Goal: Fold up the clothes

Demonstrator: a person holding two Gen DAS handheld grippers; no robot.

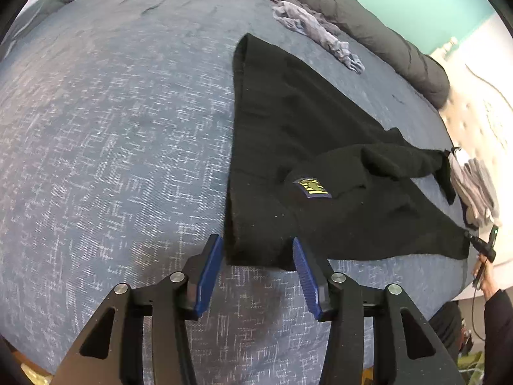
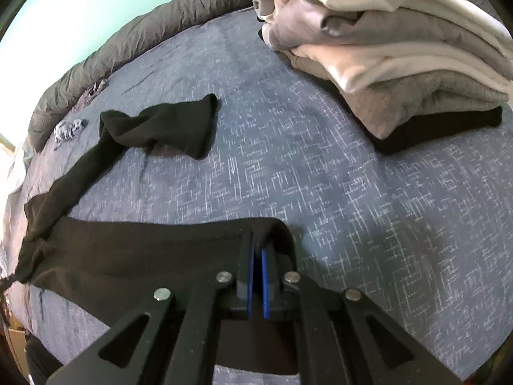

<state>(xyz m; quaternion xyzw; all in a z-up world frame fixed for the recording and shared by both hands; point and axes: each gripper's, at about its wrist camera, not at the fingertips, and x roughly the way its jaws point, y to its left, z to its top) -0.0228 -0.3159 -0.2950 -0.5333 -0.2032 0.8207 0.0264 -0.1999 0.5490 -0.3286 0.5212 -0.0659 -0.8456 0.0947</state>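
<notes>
I work over a wide bed covered in a blue-grey woven cover with white flecks point(image 1: 112, 128), which fills most of both views. Along its far edge runs a long, rolled dark grey quilted duvet point(image 1: 368, 22). Near the right edge of the bed sits a stack of folded grey, cream and black garments point(image 2: 400, 51). Spread flat across the middle of the bed toward its near edge lies the black knitted sweater with a small yellow and blue chest badge point(image 1: 304, 134), one sleeve crumpled and stretched toward the folded stack. A small crumpled grey-lilac cloth point(image 1: 307, 29) rests by the duvet, apart from the sweater.

My left gripper point(image 1: 258, 256) hangs just over the sweater's near left corner, its blue pads parted at a middling width on either side of the hem, not pressing it. My right gripper point(image 2: 257, 256) is clamped tight on the sweater's other near corner, black fabric bunched over the closed pads.
</notes>
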